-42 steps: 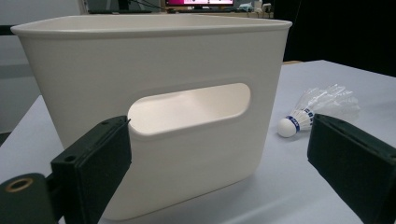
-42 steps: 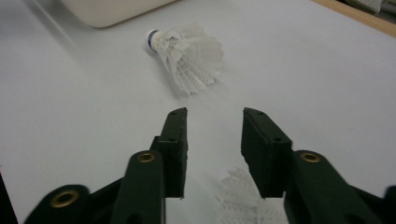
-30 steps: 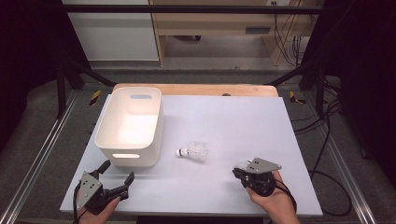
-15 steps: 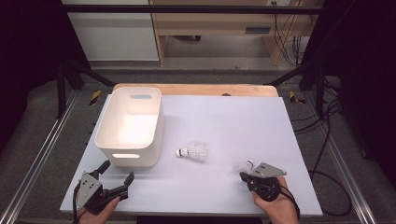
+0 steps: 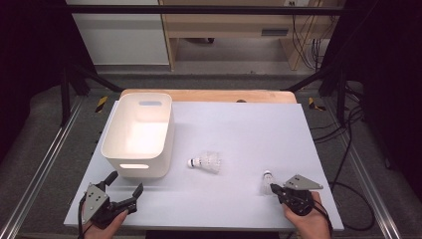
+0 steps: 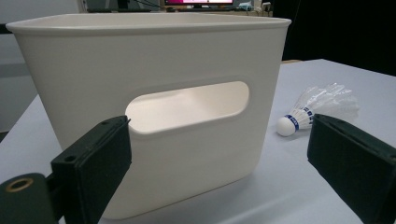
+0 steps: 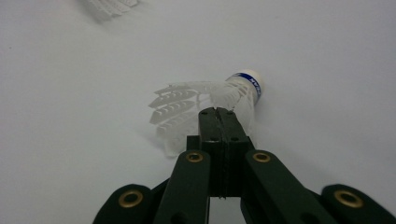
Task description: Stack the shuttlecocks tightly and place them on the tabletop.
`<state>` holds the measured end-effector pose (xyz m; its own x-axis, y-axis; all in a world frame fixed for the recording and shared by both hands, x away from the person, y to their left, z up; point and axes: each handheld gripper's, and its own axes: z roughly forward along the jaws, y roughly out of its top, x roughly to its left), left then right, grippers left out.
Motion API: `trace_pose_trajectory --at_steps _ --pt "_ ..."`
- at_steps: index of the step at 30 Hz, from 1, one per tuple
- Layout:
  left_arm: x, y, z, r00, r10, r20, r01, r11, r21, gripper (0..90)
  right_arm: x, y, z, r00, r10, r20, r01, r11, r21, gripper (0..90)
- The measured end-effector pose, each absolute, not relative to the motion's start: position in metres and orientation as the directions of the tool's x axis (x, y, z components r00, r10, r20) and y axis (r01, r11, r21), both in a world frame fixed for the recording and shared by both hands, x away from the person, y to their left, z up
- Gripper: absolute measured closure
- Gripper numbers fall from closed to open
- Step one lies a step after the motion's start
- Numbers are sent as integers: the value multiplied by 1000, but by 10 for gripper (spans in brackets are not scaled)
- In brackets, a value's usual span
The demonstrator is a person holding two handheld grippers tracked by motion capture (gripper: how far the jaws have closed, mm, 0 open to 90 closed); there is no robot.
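Note:
A white shuttlecock [image 5: 267,180] [image 7: 210,100] hangs by its feather skirt from my right gripper [image 5: 274,188] [image 7: 218,112], which is shut on it low over the white table near the front right corner; its cork points away from the jaws. A second shuttlecock [image 5: 206,162] [image 6: 317,105] [image 7: 109,7] lies on its side mid-table. My left gripper [image 5: 126,181] [image 6: 219,123] stands open at the front left, nothing between its jaws, facing the near wall of a white bin [image 5: 144,169] [image 6: 140,60].
The bin has a handle slot [image 6: 187,105] in its near wall and looks empty inside. The white tabletop [image 5: 249,124] lies on a wooden board; metal rails and cables run along both sides of the table.
My right gripper has moved right and toward the table's near edge, a little lower, carrying the shuttlecock with it. The left gripper, bin and lying shuttlecock have stayed put.

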<state>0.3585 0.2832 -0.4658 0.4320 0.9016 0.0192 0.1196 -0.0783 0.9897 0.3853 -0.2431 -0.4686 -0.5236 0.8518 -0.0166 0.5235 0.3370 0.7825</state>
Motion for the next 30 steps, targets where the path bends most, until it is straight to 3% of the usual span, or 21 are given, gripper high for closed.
trace_pose_trajectory --at_steps 14,30 --pt "359 283 -466 433 901 24 120 -84 989 64 394 -283 -476 -462 887 -10 546 293 785 900" --pt "359 283 -466 432 902 23 119 -82 989 65 403 -291 -478 -452 892 2 551 278 787 900"
